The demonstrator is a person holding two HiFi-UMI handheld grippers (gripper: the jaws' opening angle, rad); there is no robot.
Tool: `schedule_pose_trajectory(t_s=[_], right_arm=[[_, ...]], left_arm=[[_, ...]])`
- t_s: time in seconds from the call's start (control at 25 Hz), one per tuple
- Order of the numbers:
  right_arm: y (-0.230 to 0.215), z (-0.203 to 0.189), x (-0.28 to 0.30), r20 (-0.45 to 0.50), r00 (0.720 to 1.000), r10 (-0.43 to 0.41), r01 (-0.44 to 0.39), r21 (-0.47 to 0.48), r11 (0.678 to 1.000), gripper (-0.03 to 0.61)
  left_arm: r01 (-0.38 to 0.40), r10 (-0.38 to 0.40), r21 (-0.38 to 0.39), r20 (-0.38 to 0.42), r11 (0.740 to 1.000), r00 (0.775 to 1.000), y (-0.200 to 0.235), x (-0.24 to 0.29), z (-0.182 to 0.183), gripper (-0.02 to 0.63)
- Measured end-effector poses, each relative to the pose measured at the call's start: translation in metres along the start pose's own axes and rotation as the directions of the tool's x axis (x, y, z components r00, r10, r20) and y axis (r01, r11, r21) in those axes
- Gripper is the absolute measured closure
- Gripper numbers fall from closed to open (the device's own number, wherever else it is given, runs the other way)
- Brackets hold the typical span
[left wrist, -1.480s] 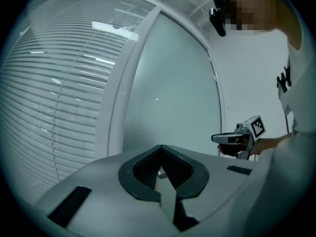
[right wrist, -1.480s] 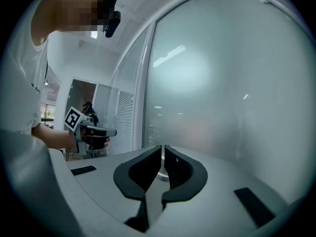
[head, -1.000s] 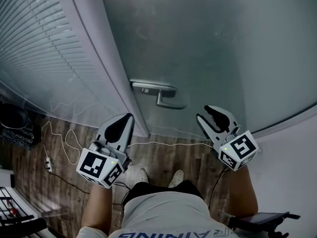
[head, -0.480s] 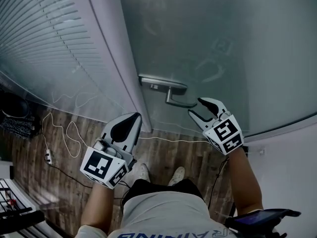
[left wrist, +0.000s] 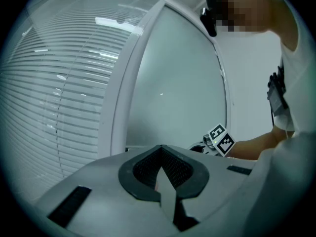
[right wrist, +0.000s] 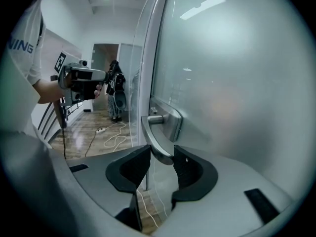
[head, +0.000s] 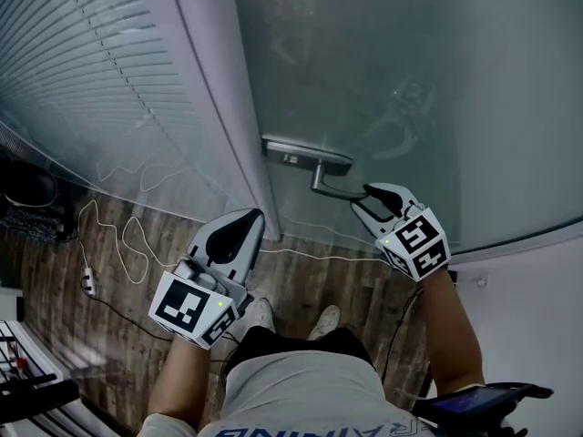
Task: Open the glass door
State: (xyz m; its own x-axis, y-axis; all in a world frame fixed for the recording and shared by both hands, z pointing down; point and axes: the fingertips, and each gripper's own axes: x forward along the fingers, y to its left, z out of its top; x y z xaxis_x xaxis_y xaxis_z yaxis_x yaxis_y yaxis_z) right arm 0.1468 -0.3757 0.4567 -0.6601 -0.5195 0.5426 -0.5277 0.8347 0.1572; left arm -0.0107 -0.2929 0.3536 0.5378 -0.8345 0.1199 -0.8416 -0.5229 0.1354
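Head view shows the glass door point(head: 410, 80) shut in front of you, its frosted pane hiding whatever lies beyond, and the free end of the door handle point(head: 314, 164) is covered by your right gripper point(head: 363, 200). The right gripper view shows that end better. The lever's tip sits between the jaws, which have just been closing in on it. They now stand fairly wide, with both pads against the lever's sides. Your left gripper point(head: 241, 221) hangs by the door frame point(head: 219, 107), apart from the handle. Its own view shows the jaws pressed together with nothing between them, and they block most of the handle plate behind. The print on your shirt point(head: 301, 390) is cut off by the picture's lower edge in the head view, leaving only part of a word. On the sleeve in the right gripper view you can read "NING". Each cube carries black-and-white square markers, no words.
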Motion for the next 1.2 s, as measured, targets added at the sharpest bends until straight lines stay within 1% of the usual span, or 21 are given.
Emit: schedule_pose_trajectory(t_s=[0.16,0.28,0.36,0.44,0.64,0.92,1.08,1.2], right_arm=[[-0.002,-0.001,0.003,-0.018,1.000,0.013,-0.013,-0.040,0.999,0.440],[-0.001,-0.007,0.011,-0.045,0.998,0.038,-0.039,-0.022,0.999,0.443],[0.000,-0.013,0.018,-0.045,0.998,0.052,-0.051,0.003,0.999,0.442],[-0.001,-0.016,0.021,-0.035,0.999,0.040,-0.039,0.009,0.999,0.443],[-0.008,-0.016,0.025,-0.022,1.000,-0.011,0.011,-0.014,1.000,0.442],[-0.016,-0.014,0.029,-0.029,0.999,-0.030,0.029,-0.024,0.999,0.443],[-0.040,-0.009,0.036,-0.019,0.999,-0.050,0.050,-0.021,0.999,0.443],[-0.055,-0.002,0.037,-0.012,0.998,-0.069,0.068,-0.037,0.997,0.443]], left_arm=[[-0.001,0.001,-0.002,0.001,1.000,1.000,0.002,0.002,-0.001,0.614],[-0.006,0.006,-0.003,0.003,1.000,1.000,0.004,0.004,-0.002,0.614],[-0.008,0.008,-0.005,0.006,1.000,1.000,0.004,0.005,-0.002,0.614],[-0.008,0.008,-0.006,0.010,1.000,1.000,0.003,0.006,-0.002,0.614],[-0.014,0.015,-0.011,0.014,1.000,1.000,-0.002,0.007,-0.002,0.614],[0.000,0.000,-0.018,0.024,1.000,1.000,-0.020,0.002,-0.004,0.614],[-0.014,0.014,-0.012,0.026,1.000,1.000,-0.016,0.010,0.002,0.614],[-0.031,0.032,-0.011,0.031,0.999,0.999,-0.009,0.010,0.008,0.614]])
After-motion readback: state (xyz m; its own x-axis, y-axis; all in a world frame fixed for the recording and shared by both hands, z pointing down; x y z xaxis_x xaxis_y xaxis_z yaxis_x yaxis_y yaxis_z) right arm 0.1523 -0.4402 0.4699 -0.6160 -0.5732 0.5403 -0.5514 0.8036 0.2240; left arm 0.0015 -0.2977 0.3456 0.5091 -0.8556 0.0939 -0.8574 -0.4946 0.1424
